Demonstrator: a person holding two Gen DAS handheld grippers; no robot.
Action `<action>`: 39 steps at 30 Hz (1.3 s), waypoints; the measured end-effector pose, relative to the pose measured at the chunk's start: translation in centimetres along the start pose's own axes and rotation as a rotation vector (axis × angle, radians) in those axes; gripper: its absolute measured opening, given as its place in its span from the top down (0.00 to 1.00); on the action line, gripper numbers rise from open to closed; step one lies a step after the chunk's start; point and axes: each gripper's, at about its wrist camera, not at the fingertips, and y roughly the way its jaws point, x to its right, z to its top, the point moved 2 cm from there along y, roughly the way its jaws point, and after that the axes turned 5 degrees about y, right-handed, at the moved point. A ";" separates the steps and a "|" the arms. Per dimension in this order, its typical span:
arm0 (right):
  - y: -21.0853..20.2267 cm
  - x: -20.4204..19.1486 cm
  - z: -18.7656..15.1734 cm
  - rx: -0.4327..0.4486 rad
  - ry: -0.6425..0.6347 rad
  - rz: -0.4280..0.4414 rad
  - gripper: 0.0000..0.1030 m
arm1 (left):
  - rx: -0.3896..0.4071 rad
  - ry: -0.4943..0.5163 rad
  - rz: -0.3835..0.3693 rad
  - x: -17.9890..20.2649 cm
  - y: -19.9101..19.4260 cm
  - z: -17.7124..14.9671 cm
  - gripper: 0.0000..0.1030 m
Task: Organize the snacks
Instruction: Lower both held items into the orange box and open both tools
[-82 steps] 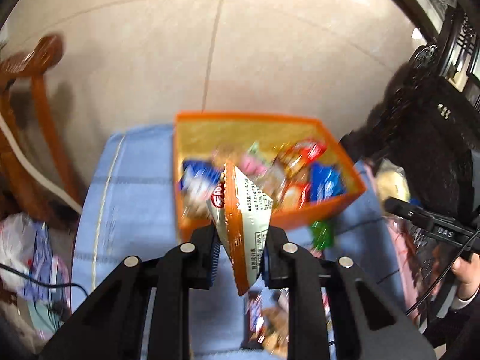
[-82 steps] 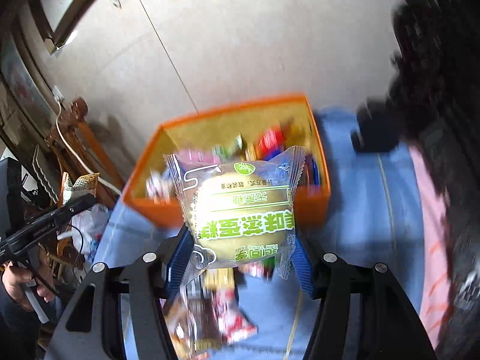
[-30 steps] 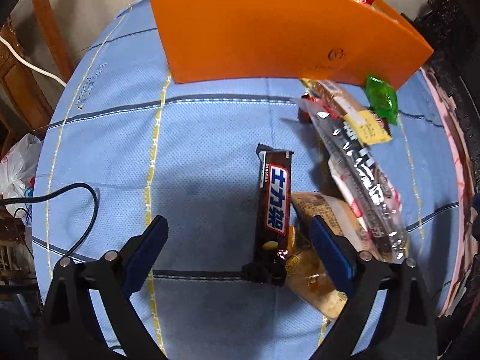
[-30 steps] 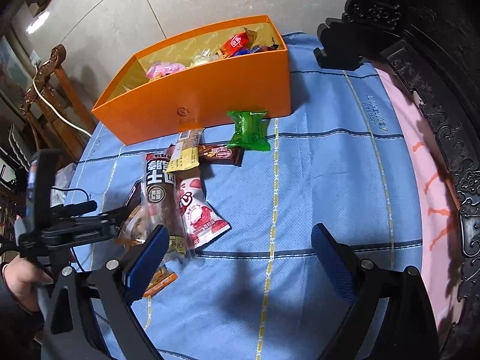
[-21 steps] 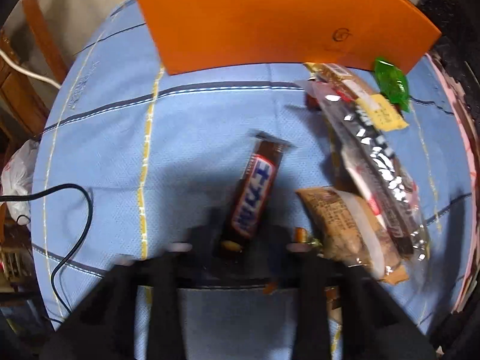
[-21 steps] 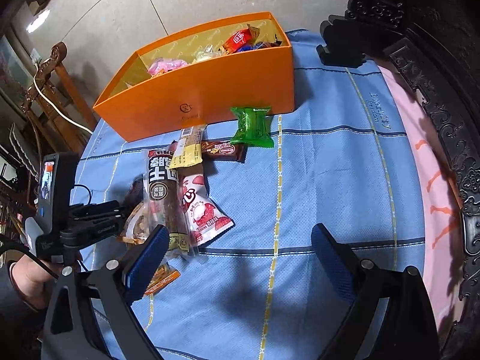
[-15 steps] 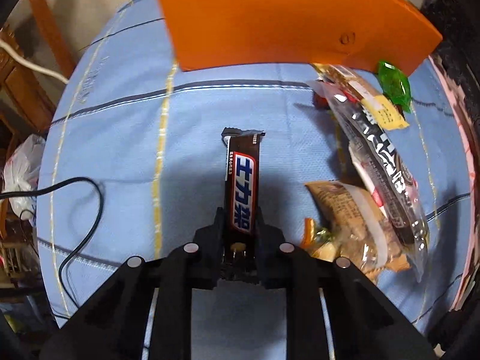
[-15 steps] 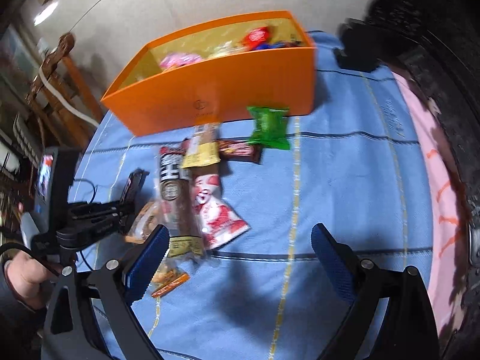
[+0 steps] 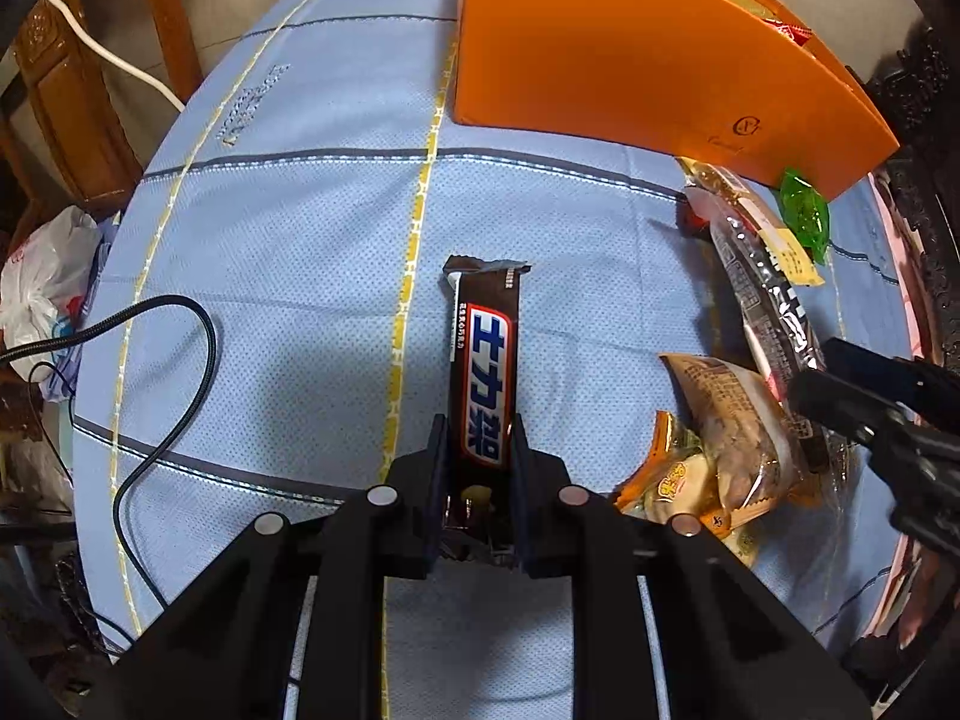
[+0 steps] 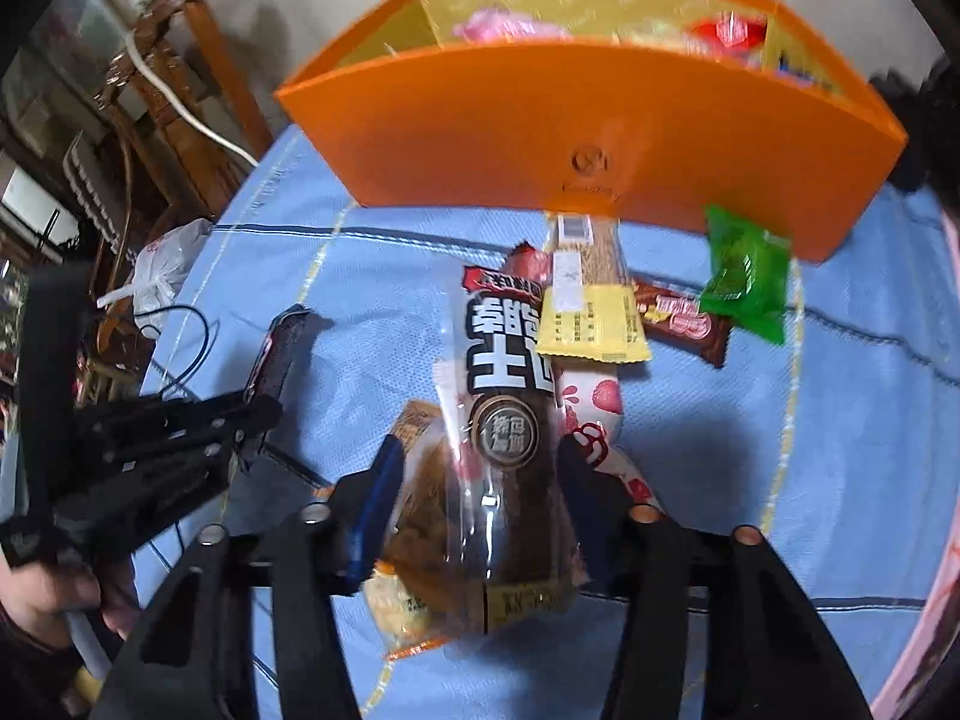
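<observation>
My left gripper (image 9: 479,450) is shut on the near end of a brown chocolate bar (image 9: 483,360) that lies on the blue cloth. It also shows in the right wrist view (image 10: 282,354). My right gripper (image 10: 474,474) has its jaws around a long clear packet of dark bread (image 10: 507,420), partly closed with the fingers at its sides. The orange snack box (image 10: 576,138) stands at the back with several snacks inside; it also shows in the left wrist view (image 9: 630,54).
Loose snacks lie by the box: a green sweet (image 10: 747,273), a yellow packet (image 10: 591,318), a brown bar (image 10: 684,318), a strawberry packet (image 10: 594,420), a brown pastry (image 9: 732,414). A black cable (image 9: 168,372) crosses the cloth's left edge. A wooden chair (image 10: 180,60) stands left.
My left gripper has closed on the chocolate bar. My right gripper has dropped forward from above the cloth and now straddles the bread packet.
</observation>
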 end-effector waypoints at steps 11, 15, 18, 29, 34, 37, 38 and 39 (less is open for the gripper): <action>-2.5 2.7 -0.9 0.023 0.161 0.220 0.72 | 0.023 0.019 -0.048 0.5 -0.7 0.1 0.83; -4.6 3.6 -1.2 0.063 0.189 0.263 0.72 | 0.044 0.021 -0.057 0.6 -1.7 0.4 0.83; -6.3 4.4 -1.3 0.103 0.214 0.278 0.72 | 0.070 0.023 -0.074 0.7 -3.2 0.6 0.83; -13.5 5.8 3.9 0.301 0.160 0.252 0.71 | 0.276 0.106 -0.107 3.1 -11.6 6.6 0.83; -15.0 5.7 9.2 0.380 0.128 0.222 0.71 | 0.354 0.133 -0.128 4.4 -13.6 11.9 0.83; -14.9 5.5 13.0 0.412 0.114 0.195 0.71 | 0.382 0.128 -0.117 5.0 -13.8 15.9 0.83; -14.8 5.5 14.0 0.416 0.116 0.191 0.71 | 0.386 0.121 -0.121 5.1 -13.6 17.0 0.83; -14.3 5.5 15.3 0.414 0.114 0.183 0.71 | 0.387 0.105 -0.124 5.2 -13.4 18.6 0.83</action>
